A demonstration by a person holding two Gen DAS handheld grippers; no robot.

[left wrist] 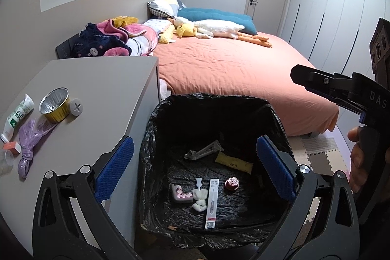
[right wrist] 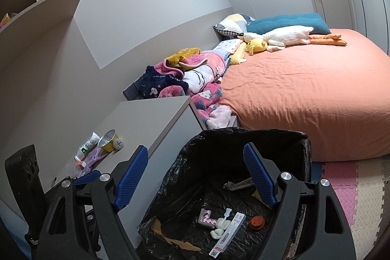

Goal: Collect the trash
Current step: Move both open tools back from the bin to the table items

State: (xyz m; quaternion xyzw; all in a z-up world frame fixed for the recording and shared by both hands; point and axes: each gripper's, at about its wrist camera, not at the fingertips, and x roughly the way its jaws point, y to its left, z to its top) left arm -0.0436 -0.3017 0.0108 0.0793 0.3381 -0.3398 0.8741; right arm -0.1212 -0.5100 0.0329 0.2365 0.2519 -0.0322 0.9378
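Left wrist view shows the left gripper (left wrist: pixel 195 167) and right gripper (right wrist: pixel 196 178) both wide open and empty over the lined bin (left wrist: pixel 156 128), so next is reaching for the foil cup (left wrist: pixel 54 105) near the table's (left wrist: pixel 109 89) left edge.

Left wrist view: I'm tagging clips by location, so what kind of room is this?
Most likely a bedroom: a bed with an orange sheet, pillows and a plush goose, plus wardrobe doors along the wall.
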